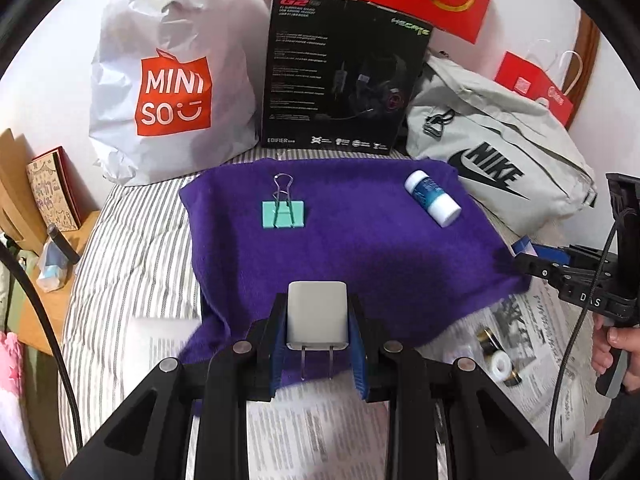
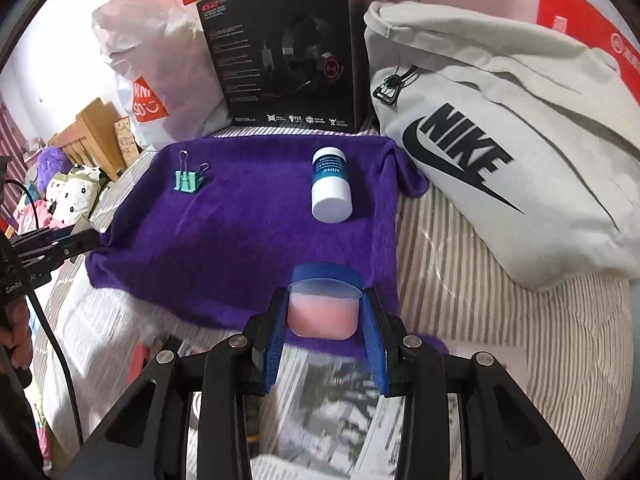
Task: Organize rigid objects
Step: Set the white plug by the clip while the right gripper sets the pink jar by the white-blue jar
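While both grippers carried loads, the step looked like delivery onto the purple towel [image 1: 360, 248]. The left gripper [image 1: 318, 332] had its fingers clamped on one white charger [image 1: 316, 318], prongs toward the camera, over the towel's near edge. The right gripper [image 2: 322, 320] pinched one blue-lidded pink jar [image 2: 323, 304] at the near right edge. Already on the far towel lay one teal binder clip [image 1: 283, 213], left, and one white bottle [image 1: 432, 198], right. Next, each load probably needed lowering onto bare towel before release.
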`<state>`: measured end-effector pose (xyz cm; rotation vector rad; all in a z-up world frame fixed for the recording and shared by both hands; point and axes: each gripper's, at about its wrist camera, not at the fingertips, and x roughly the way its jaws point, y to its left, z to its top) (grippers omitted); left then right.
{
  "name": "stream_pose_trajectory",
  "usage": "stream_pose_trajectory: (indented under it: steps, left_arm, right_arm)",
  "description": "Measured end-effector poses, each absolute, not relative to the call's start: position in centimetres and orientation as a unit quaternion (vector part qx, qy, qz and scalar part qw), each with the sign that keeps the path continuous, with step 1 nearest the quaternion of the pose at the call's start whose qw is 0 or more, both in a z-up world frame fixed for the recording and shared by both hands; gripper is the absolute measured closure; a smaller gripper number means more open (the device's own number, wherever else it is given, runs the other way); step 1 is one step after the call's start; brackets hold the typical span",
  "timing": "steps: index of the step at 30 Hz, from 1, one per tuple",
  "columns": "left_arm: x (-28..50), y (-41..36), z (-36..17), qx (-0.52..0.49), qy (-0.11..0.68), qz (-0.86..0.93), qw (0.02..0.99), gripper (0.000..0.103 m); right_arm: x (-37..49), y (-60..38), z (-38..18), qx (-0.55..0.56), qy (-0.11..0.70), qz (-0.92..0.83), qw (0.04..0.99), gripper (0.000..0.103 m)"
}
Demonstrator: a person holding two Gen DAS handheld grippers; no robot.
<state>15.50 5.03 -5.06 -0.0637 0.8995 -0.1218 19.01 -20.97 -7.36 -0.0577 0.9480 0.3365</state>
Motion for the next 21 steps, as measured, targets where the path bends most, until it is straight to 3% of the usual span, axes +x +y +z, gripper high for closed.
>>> stream_pose_trajectory:
  steps: [21]
  left_arm:
    - [25.3,6.2,-10.3,-0.034,0.485,-0.038,0.873,0.077]
  right_arm:
    - [25.9,-17.3,-12.2,-0.074,0.491,0.153,0.855,0.067]
